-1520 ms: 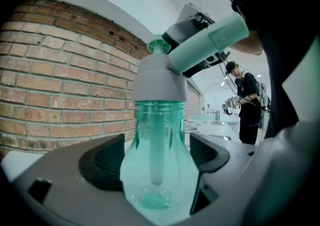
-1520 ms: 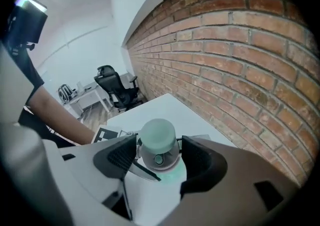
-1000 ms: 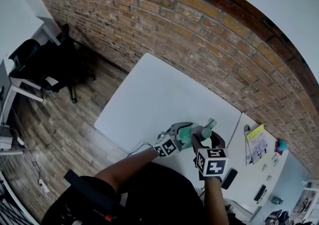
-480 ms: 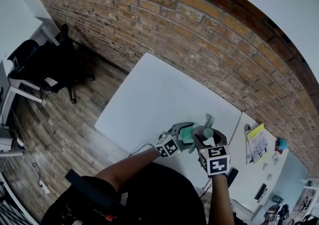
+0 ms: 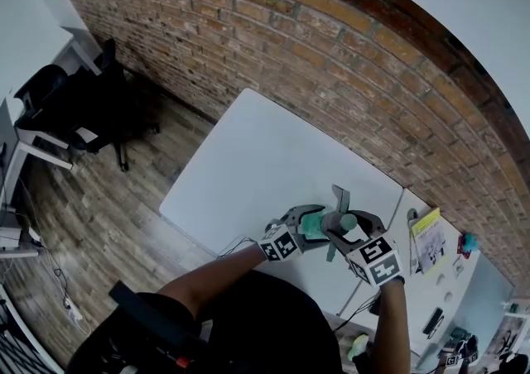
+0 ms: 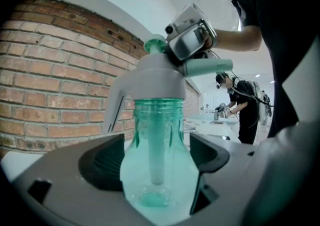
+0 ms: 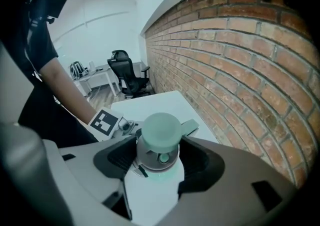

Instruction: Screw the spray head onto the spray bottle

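Observation:
My left gripper (image 5: pixel 300 227) (image 6: pixel 157 156) is shut on a translucent green spray bottle (image 5: pixel 311 221) (image 6: pixel 156 170), held above the white table (image 5: pixel 248 165). A grey spray head (image 5: pixel 338 217) (image 6: pixel 150 77) with a green top sits on the bottle's neck, its dip tube hanging inside. From the other side my right gripper (image 5: pixel 346 227) (image 7: pixel 159 154) is shut on the spray head (image 7: pixel 159 142), with a jaw on each side of its grey body. In the right gripper view the left gripper's marker cube (image 7: pixel 105 121) shows just behind the head.
A brick wall (image 5: pixel 331 58) runs behind the table. A second table at the right holds a yellow booklet (image 5: pixel 426 236) and small dark items (image 5: pixel 435 320). A black office chair (image 5: pixel 74 103) stands on the wood floor at the left. A person (image 6: pixel 245 105) stands far off.
My right gripper has swung to the right around the spray head, and the head's spout has turned with it. The left gripper and bottle have stayed put.

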Available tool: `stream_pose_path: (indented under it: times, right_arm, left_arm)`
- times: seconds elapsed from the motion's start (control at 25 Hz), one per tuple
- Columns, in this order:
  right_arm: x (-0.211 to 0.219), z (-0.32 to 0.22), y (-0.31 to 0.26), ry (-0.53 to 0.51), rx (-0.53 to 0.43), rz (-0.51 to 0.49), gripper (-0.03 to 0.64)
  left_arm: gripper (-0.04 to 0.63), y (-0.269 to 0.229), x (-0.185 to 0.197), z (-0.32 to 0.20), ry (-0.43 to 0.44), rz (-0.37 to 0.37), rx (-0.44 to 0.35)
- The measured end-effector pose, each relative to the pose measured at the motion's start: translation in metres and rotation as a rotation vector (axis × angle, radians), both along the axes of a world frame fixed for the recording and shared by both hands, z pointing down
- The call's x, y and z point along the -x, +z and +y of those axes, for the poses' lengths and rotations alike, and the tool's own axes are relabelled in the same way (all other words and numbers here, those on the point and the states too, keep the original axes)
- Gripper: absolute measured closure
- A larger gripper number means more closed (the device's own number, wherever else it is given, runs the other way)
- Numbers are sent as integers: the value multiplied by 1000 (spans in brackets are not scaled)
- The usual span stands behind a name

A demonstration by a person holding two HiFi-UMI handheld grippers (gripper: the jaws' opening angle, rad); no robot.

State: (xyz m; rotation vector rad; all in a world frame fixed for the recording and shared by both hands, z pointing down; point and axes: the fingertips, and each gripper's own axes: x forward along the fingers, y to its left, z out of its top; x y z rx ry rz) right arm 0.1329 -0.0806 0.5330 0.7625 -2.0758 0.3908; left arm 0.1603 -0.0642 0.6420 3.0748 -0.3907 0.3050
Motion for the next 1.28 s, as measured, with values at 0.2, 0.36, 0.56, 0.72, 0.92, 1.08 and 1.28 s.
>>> stream_pose_path:
  times: [0.2, 0.36, 0.56, 0.72, 0.92, 1.08, 1.28]
  right_arm:
    - [1, 1, -1, -114, 19, -22, 347]
    - [3, 4, 0, -254, 29, -12, 347]
    - [7, 7, -1, -420, 55, 15, 347]
    - [7, 8, -1, -480, 68, 25, 347]
    - [8, 7, -3, -394, 67, -41, 347]
    - [-2, 4, -8, -214, 61, -64, 345]
    - [-12, 5, -18, 60, 27, -123, 345]
  left_arm:
    - [199, 0, 0, 0, 2, 0, 3]
    - [199, 1, 1, 1, 0, -1, 1]
    - [199, 1, 1, -1, -4, -2, 6]
    - [199, 1, 0, 0, -5, -6, 5]
    - [199, 2, 1, 1, -8, -4, 7]
    - [199, 1, 1, 0, -7, -7, 8]
    - [199, 2, 1, 0, -9, -5, 7]
